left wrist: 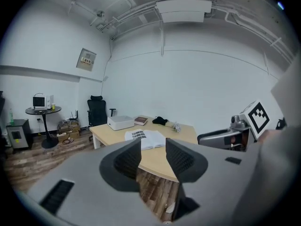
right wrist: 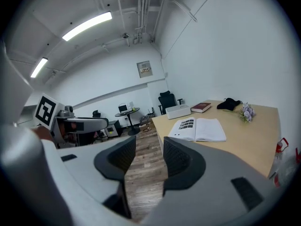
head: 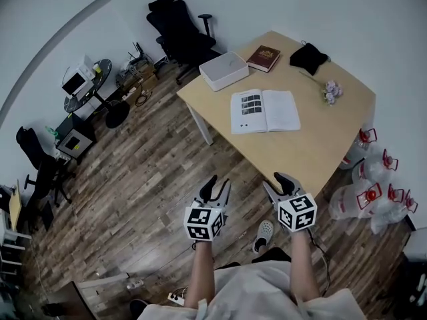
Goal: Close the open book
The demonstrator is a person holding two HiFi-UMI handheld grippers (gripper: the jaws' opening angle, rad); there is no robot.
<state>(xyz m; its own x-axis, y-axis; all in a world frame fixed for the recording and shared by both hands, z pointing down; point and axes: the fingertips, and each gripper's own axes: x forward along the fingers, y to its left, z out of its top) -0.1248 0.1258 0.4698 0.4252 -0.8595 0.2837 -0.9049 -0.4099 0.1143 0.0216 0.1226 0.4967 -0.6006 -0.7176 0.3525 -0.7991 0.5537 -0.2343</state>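
Wood table: open book flat, long axis L-R, spine front-back; L claw, R claw apart, empty.

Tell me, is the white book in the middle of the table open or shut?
Open. The white book lies flat on the table, its two pages spread face up.

Holds left gripper and right gripper out ahead, side by side, not touching, tips tilted slightly down. Carries 2 jaws on each, parted, nothing between the pads. Extends left forearm and right forearm bare, roughly parallel.
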